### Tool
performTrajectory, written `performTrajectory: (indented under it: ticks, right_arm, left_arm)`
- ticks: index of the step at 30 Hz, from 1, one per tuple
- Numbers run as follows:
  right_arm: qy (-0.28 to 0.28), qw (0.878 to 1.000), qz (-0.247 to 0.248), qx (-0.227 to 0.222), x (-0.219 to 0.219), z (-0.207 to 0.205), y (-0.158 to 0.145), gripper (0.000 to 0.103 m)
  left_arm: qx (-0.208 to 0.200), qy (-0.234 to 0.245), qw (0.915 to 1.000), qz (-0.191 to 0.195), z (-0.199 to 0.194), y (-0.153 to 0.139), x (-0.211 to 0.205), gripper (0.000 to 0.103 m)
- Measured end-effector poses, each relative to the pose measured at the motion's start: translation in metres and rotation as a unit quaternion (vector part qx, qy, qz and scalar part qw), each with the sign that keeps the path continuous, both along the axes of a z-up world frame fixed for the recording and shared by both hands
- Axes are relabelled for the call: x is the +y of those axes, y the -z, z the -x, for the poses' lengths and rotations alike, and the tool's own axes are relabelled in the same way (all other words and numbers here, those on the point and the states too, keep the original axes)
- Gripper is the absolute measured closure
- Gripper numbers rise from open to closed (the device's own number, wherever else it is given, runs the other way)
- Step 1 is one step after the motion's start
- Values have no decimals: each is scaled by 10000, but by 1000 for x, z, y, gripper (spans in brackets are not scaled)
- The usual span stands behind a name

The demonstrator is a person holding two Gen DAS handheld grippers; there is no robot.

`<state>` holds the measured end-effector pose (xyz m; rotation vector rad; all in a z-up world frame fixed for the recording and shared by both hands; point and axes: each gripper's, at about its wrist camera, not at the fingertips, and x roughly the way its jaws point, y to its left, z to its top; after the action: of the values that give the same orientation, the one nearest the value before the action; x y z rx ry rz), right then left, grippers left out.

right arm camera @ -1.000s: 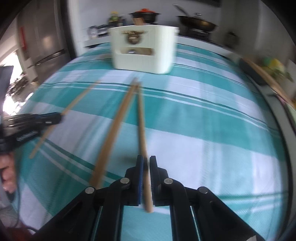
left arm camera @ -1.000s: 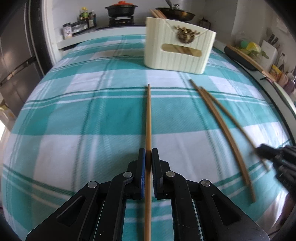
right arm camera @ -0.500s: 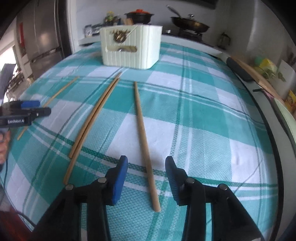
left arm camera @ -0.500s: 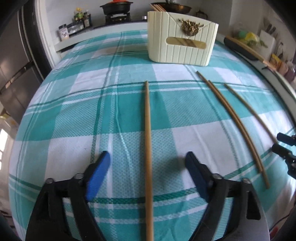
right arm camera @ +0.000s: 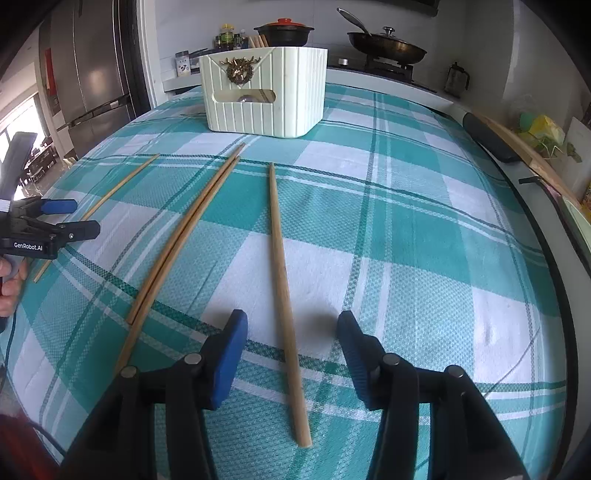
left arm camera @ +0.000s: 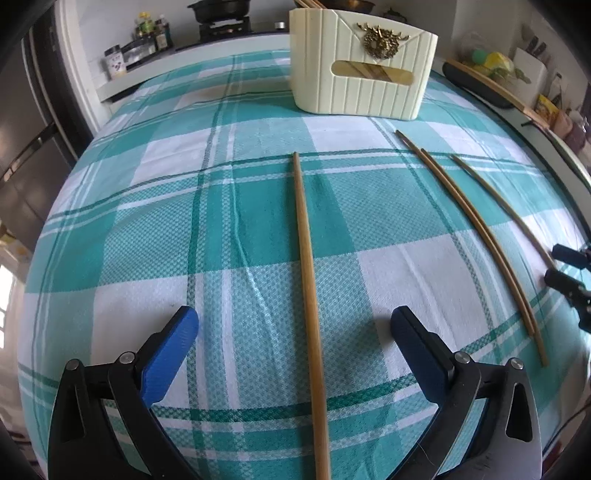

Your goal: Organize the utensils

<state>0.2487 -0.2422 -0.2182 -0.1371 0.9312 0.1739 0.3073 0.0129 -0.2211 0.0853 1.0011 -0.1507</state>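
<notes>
Checked table, chopsticks laid out

A teal-and-white checked tablecloth (left arm camera: 155, 258) covers the table; four wooden chopsticks lie flat on it: one alone (left arm camera: 308, 280), a touching pair (right arm camera: 173, 243), another single (right arm camera: 280, 280). A cream ribbed holder (left arm camera: 362, 66) stands at the far end.

Teal and white plaid tablecloth (left arm camera: 155, 236) with thin dark green lines. Tan wooden chopsticks (left arm camera: 308, 280), all the same shade. Cream ribbed holder (left arm camera: 362, 88) at top centre, gold emblem on front. Black grippers with blue pads (right arm camera: 231, 354). Black pot (right arm camera: 283, 32), red-orange lid, top of frame.
</notes>
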Motion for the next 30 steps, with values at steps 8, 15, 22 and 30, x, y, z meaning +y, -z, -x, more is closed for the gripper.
performTrajectory:
  ticks: [8,15,22,30]
  right_arm:
    - [-536,9955,167,759,0,-17,-4,51]
    - [-768,9924,309,914,15,-60,-6,53]
    - [-731,9942,212,762,42,-121,-5,80]
    - [-445,9962,-471,580,46,-142,-21,96]
  left_arm:
    - [595,625,9961,-170,-21,-3,7,1]
    - [595,776,9950,-217,-57,-8,-1,18]
    - [587,735,9955,-117,-91,-13,-14,51]
    - [313,594,9975,211,-98,-26,-14,99]
